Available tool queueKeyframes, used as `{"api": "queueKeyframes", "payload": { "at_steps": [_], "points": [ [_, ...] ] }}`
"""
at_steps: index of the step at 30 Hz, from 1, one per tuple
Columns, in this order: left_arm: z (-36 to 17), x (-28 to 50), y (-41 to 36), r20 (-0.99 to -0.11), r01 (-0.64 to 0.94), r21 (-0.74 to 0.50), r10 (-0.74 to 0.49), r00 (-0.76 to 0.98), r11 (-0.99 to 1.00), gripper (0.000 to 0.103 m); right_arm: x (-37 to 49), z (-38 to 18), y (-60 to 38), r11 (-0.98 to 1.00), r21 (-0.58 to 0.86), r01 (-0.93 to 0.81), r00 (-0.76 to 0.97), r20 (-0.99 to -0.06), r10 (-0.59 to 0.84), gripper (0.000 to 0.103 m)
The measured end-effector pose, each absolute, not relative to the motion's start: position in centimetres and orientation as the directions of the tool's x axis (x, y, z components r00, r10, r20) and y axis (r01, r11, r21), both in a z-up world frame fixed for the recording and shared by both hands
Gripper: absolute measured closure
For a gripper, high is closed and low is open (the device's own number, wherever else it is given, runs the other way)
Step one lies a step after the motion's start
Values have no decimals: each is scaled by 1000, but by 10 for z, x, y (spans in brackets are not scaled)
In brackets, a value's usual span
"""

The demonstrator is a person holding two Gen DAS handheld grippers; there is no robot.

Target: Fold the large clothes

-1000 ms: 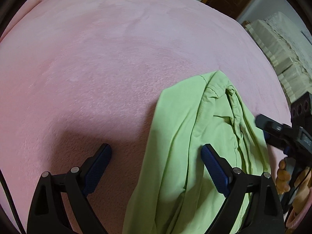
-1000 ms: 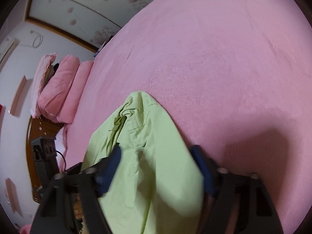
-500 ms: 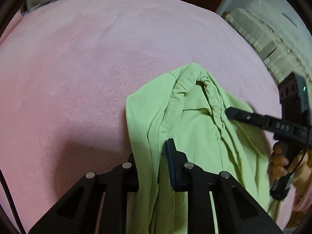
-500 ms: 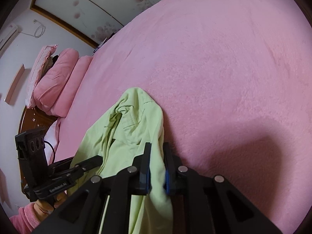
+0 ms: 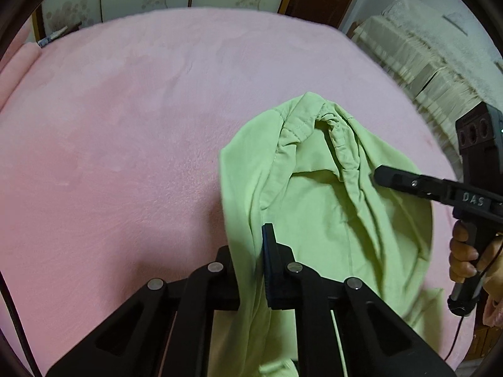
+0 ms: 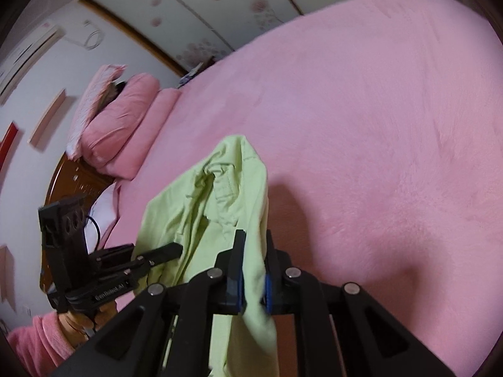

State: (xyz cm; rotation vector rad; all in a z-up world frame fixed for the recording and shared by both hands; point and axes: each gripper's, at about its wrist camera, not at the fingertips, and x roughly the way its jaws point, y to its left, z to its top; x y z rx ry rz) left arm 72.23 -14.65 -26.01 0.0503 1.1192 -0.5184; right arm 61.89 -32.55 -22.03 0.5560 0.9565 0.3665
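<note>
Pinching the near edge of the light green garment (image 5: 317, 207) between the pads of the left gripper (image 5: 251, 270), jaws closing on the cloth. Clamping another fold of the same garment (image 6: 220, 194) in the right gripper (image 6: 253, 275). Hanging from both grippers, far end draping onto the pink blanket (image 5: 125, 125), pillows (image 6: 122, 125) lying beyond.
</note>
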Motion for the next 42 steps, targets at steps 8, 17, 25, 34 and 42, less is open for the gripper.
{"api": "queueKeyframes", "payload": {
  "at_steps": [8, 17, 25, 34, 42],
  "points": [
    [-182, 650, -130, -825, 459, -191, -396, 403, 867, 96, 552, -151, -299, 765, 612, -202, 561, -568, 602, 94],
    [-162, 548, -125, -846, 541, -85, -347, 404, 836, 96, 451, -132, -265, 780, 542, -314, 520, -589, 619, 91],
    [-207, 466, -91, -902, 583, 1, -252, 352, 813, 95, 367, -172, -235, 810, 518, -277, 510, -635, 580, 86],
    [-272, 425, -58, -912, 554, 44, -193, 363, 831, 94, 322, -240, -208, 850, 483, -210, 461, -717, 522, 81],
    [-307, 409, -70, -910, 600, 233, -46, 411, 765, 52, 321, -260, -207, 885, 433, -173, 416, -782, 464, 80]
  ]
}}
